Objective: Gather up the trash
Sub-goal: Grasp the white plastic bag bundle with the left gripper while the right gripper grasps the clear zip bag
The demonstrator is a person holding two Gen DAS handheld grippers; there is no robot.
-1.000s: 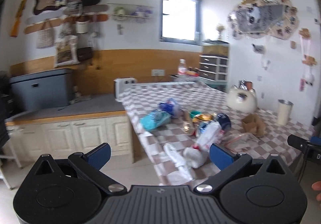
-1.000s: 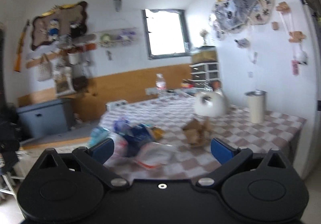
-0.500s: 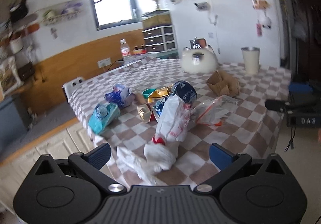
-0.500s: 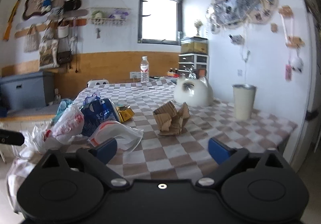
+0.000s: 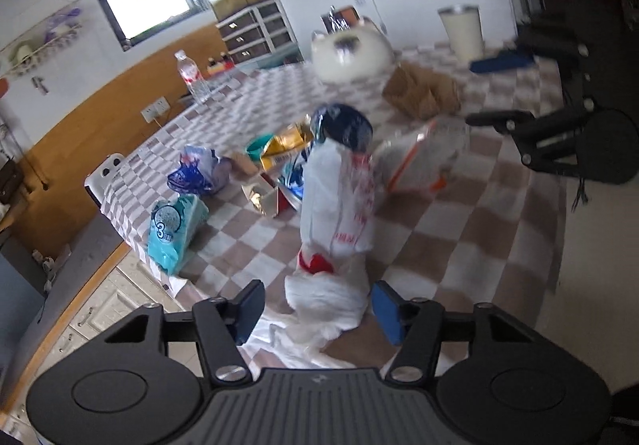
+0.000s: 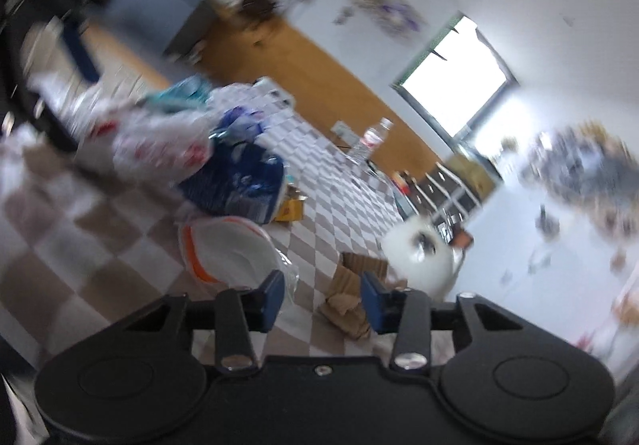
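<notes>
In the left wrist view, a teal tissue pack (image 5: 173, 233) is seen at the lower left edge of the checkered table (image 5: 459, 229), with a crumpled blue wrapper (image 5: 197, 173) just above it. At the centre, a white plastic bag (image 5: 339, 213) with red print is stretched from mid-frame down to the lower centre, its knotted end lying between the blue pads of the left gripper (image 5: 317, 311); the jaws have just been closing, yet a gap is still seen on both sides and the bag is not pinched. A dark blue package (image 5: 343, 123) is found just above the bag, a clear bag with orange trim (image 5: 419, 161) to its right, and crumpled brown paper (image 5: 423, 89) further up. In the right wrist view, blurred and tilted, the white bag (image 6: 159, 141) is seen upper left, the clear bag (image 6: 231, 249) left of centre. The right gripper (image 6: 323, 297) is seen lower centre, jaws just narrowed, parted, nothing held; the brown paper (image 6: 351, 285) shows beyond them.
</notes>
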